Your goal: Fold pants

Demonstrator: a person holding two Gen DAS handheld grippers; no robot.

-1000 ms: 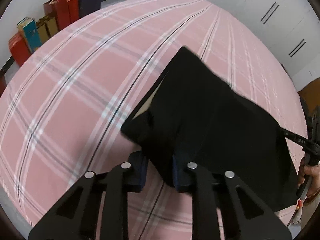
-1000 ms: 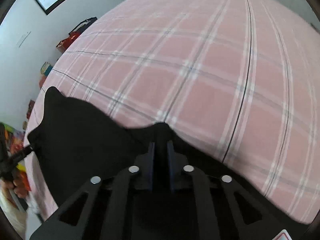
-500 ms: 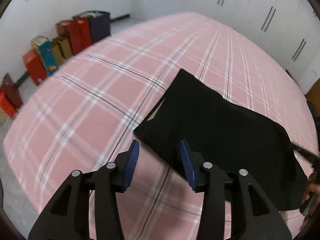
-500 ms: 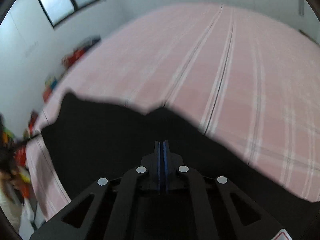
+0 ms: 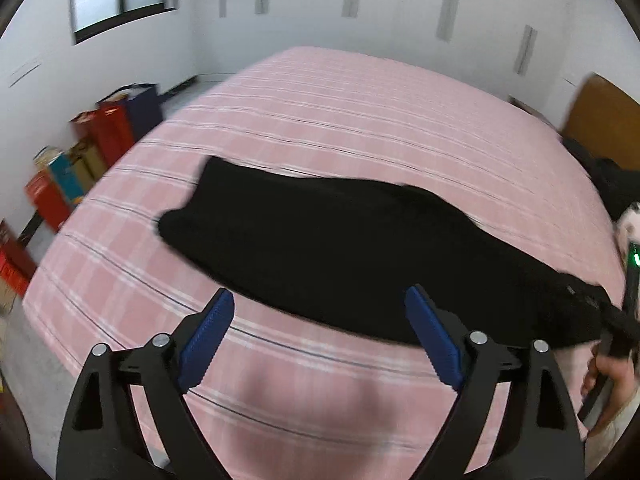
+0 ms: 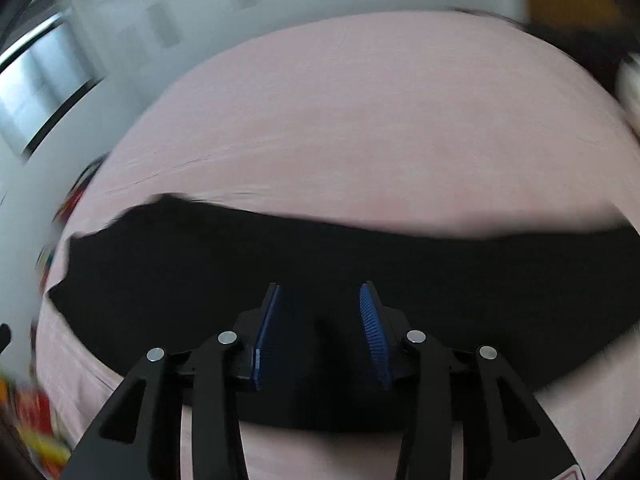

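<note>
The black pants (image 5: 340, 248) lie folded in a long flat band across the pink plaid bed (image 5: 360, 112). My left gripper (image 5: 320, 312) is wide open and empty, raised above the near edge of the pants. My right gripper (image 6: 320, 304) is open with its blue pads (image 6: 370, 320) apart; it hovers over the pants (image 6: 280, 260), which fill the lower part of the blurred right wrist view. In the left wrist view the right end of the pants reaches the other hand-held gripper (image 5: 624, 320) at the bed's right edge.
Red, blue and dark bags and boxes (image 5: 80, 160) stand on the floor along the left wall. White wardrobe doors (image 5: 360, 0) line the back wall. A wooden headboard (image 5: 600, 120) and dark bundled cloth (image 5: 608, 184) are at the right.
Both grippers let go of the pants and opened: the left first, then the right. Both pulled back and up, and the pants now lie flat on the bed.
</note>
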